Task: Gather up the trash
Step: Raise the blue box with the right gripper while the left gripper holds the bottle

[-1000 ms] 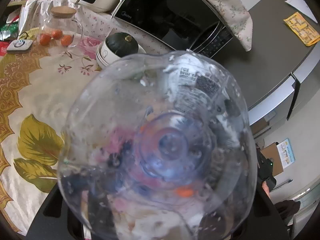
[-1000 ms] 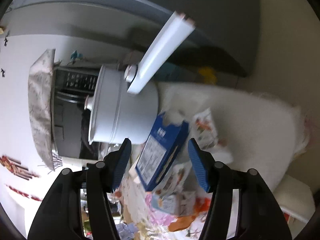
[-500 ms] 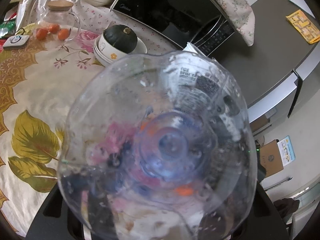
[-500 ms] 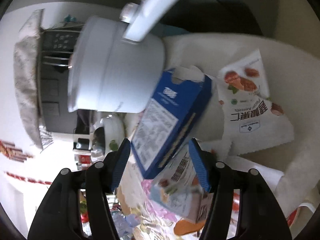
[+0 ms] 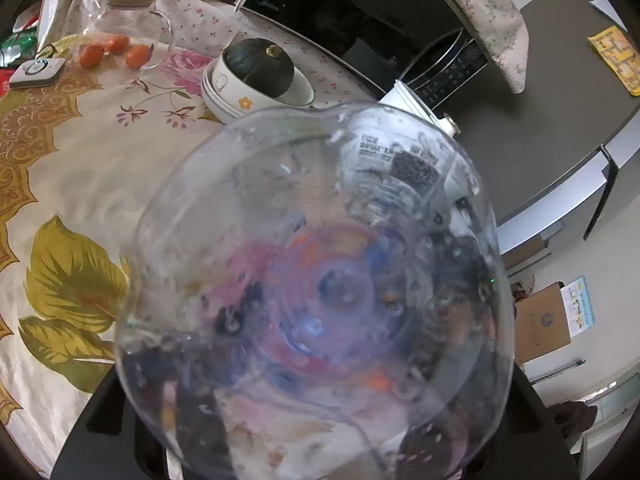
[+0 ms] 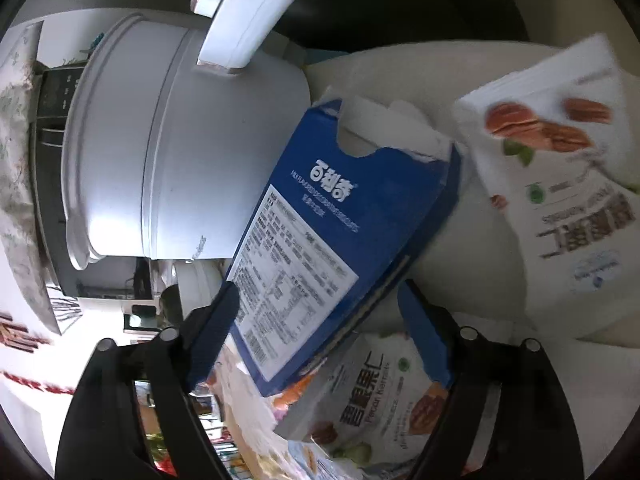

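In the left wrist view a clear plastic bottle (image 5: 316, 292) fills the centre and lower right of the frame, seen bottom-on: a ribbed round base, droplets on the walls, a printed white label at its upper right. The left gripper (image 5: 320, 440) shows only as black body along the bottom edge; its fingers are hidden behind the bottle, which sits fixed ahead of the camera, apparently clamped between them. Behind, at the left, a floral tablecloth (image 5: 80, 168) carries a glass jar (image 5: 128, 28) with a wooden lid and orange fruit, and a dark green squash (image 5: 258, 66) in stacked white bowls.

In the right wrist view a smooth white pot (image 6: 160, 152) with a long handle lies at upper left. A blue cardboard box (image 6: 336, 216), torn open at its top, slants through the centre, white print on its face. The right gripper (image 6: 316, 328) has its blue fingers (image 6: 212, 328) either side of the box's lower end, closing, the left one at its edge, the right one still apart. A glossy white nut packet (image 6: 560, 184) lies at right, another nut packet (image 6: 376, 392) under the box.
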Tool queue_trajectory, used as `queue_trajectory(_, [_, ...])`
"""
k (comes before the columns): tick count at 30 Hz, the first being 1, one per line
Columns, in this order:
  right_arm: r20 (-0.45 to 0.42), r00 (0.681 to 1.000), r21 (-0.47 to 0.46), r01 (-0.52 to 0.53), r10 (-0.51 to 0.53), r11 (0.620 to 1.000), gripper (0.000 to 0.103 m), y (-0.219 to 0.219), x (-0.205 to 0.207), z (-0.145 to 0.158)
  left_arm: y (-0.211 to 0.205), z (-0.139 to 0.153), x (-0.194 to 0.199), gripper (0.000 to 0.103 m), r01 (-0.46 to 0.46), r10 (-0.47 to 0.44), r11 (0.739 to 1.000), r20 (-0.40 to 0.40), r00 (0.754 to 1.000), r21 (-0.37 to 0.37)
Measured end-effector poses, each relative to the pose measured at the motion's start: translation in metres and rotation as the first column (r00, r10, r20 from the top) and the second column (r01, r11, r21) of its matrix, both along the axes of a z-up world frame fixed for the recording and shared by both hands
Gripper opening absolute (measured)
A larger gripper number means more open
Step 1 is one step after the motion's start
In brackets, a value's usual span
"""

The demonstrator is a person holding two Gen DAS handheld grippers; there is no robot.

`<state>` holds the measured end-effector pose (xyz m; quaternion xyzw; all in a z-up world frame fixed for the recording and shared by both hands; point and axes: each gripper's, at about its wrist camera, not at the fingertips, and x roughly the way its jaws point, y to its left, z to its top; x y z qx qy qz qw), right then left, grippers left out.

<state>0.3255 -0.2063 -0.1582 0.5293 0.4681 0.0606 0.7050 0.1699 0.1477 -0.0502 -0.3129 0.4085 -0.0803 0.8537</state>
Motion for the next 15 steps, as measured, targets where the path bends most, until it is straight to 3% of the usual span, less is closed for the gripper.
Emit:
queue_trajectory(8, [0.091, 0.995, 0.092, 0.027, -0.035, 0.995, 0.032, -0.005, -0.016, -0.007, 0.009, 0.001, -0.004, 0.05, -0.013, 0.013, 1.0, 0.005, 1.0, 0.008])
queue_trajectory(15, [0.186, 0.982, 0.039, -0.026, 0.019, 0.999, 0.024, 0.002, -0.033, 0.032, 0.01, 0.012, -0.013, 0.05, -0.017, 0.017, 1.0, 0.041, 0.999, 0.005])
